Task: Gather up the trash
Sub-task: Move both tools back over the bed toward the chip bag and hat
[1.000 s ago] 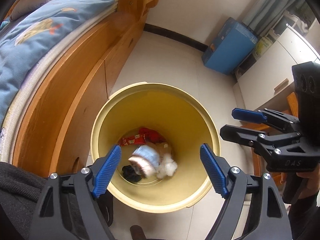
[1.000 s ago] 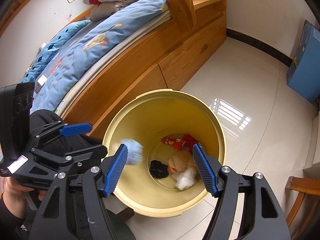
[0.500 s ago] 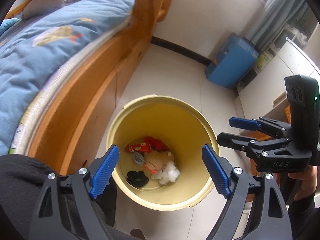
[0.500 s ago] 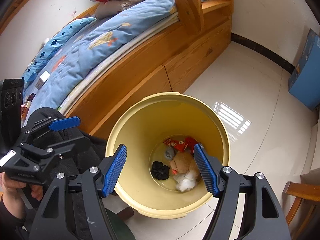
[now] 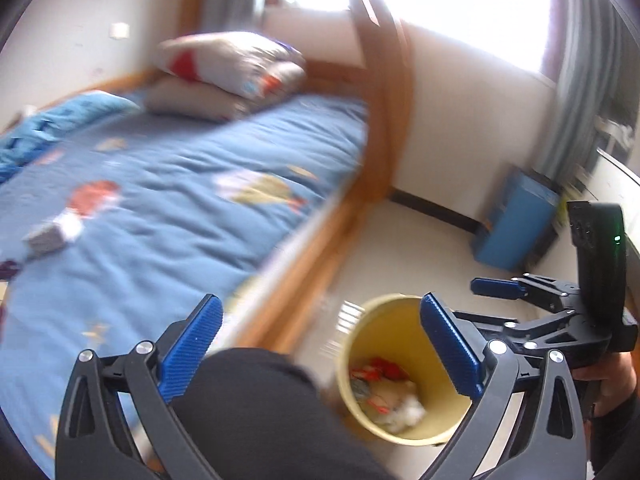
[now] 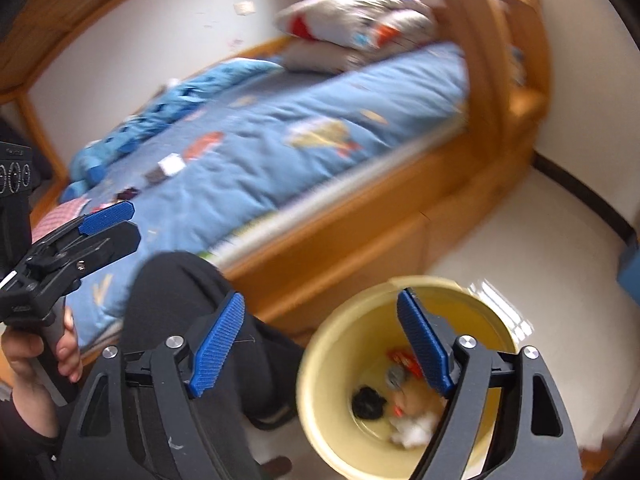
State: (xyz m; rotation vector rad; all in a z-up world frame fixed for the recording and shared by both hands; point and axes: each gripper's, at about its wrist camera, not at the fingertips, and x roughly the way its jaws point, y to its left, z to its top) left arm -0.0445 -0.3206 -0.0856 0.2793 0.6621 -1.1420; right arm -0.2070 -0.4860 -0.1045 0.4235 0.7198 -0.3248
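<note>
Both the left gripper (image 5: pixel 320 344) and right gripper (image 6: pixel 320 344) are opening with nothing between their jaws, having lifted away from the round yellow plastic bin (image 6: pixel 328 356) on the floor, where the dropped scraps now lie. Beyond, small scraps (image 6: pixel 172 165) remain on the blue patterned quilt (image 5: pixel 168 208), likely the next targets.

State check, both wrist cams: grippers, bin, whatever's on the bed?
left gripper: jaws opening, nothing between them
right gripper: jaws opening, nothing between them
yellow bin: upright on the floor, no lid, trash at the bottom
small scraps: lying on the blue bedspread, not collected yet
pillows: stacked at the bed's far end
</note>
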